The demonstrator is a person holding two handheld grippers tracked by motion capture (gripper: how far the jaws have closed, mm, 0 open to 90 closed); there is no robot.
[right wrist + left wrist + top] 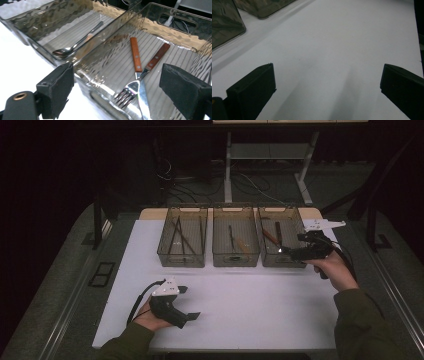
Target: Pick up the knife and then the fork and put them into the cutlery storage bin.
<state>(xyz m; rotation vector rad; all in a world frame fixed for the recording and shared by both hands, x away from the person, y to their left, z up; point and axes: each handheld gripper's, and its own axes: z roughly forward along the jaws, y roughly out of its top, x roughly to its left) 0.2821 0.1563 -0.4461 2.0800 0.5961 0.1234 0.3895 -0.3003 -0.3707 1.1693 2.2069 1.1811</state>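
Holding our right gripper (291, 251) at the right bin (281, 261), at 2 o'clock on the table (240, 305), fingers wide and empty; fork (132, 88) and knife (140, 82) lie crossed inside; left gripper (192, 302) fingers wide, at 7 o'clock.

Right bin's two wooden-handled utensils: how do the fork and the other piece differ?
The fork has the darker brown handle and its tines point toward the camera; the knife has the lighter orange-brown handle and a flat blade. The fork's handle angles right, the knife's runs nearly straight back, and they cross near the necks. Both have riveted wooden handles and lie flat in the right bin.
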